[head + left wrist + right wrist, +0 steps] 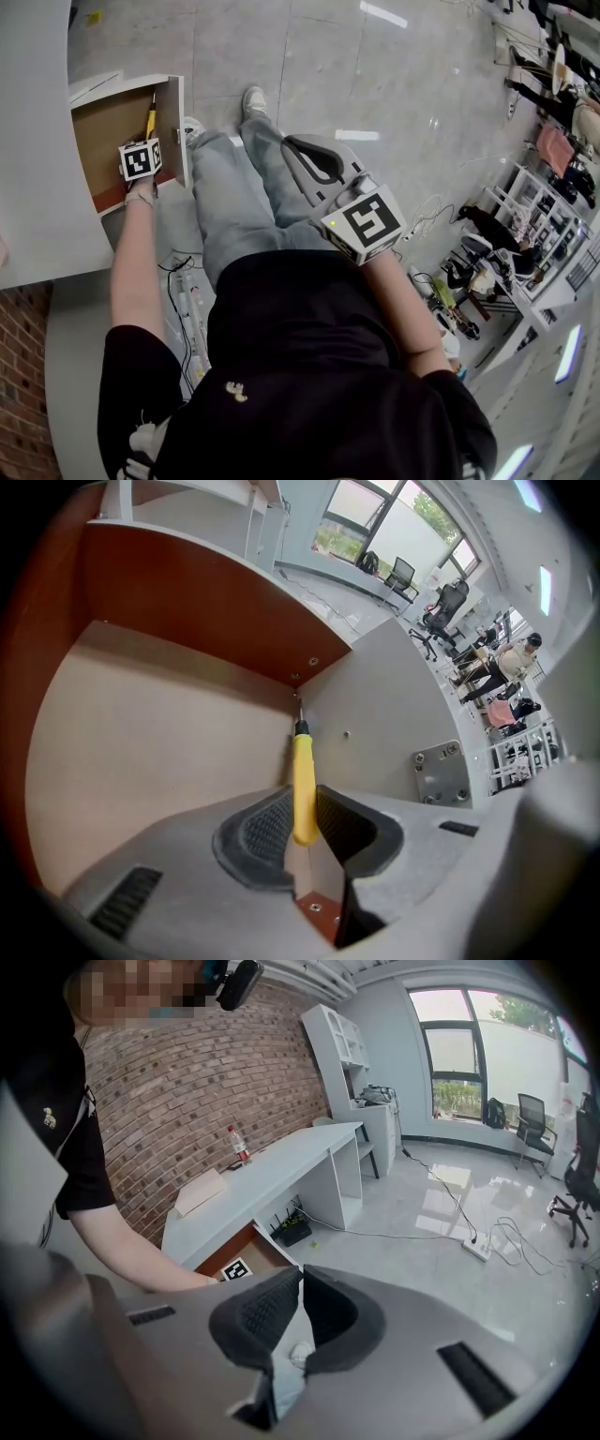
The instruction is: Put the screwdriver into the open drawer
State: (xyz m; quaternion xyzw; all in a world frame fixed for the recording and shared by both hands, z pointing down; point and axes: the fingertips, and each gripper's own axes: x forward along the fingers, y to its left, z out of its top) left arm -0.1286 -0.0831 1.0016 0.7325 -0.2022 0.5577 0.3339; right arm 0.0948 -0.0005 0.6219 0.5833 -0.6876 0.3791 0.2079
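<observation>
Screwdriver (301, 766) is clamped by the left gripper (302, 803), tip at twelve o'clock, and could be jammed into the drawer (141, 761) corner if pushed on; right gripper (298, 1279) closed, empty

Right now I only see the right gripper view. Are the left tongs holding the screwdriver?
Observer: Yes, the left tongs are shut on the screwdriver, gripping its yellow handle.
Operator: Where is it?
Observer: Inside the open drawer, close to one side wall.
Operator: Which way does it point?
Observer: Its tip points away from the tongs, toward the drawer's far corner.
</observation>
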